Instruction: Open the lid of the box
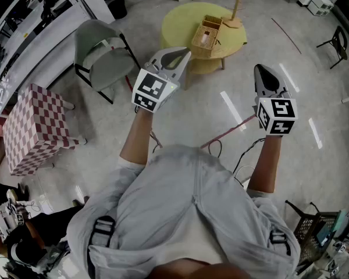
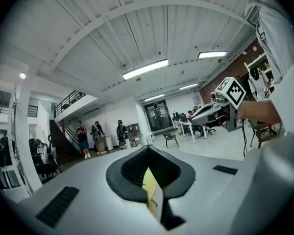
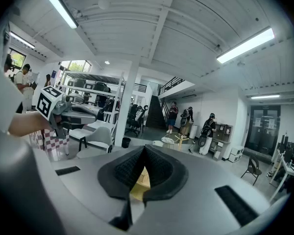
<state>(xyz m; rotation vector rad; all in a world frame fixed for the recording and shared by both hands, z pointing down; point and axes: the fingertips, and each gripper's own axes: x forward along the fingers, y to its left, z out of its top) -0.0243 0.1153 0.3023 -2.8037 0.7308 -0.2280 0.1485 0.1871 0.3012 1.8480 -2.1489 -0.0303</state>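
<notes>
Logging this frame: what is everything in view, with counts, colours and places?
round table: one, yellow, top centre of head view
wicker box: count unclear, tan, on that table
wooden stand: one, pale wood, table's right edge
grey chair: one, left of the table
checked cube: one, pink and white, far left
black chair: one, far right
bystanders: several, far across the hall
left tongs: white-grey, shut, empty
right tongs: white-grey, shut, empty
</notes>
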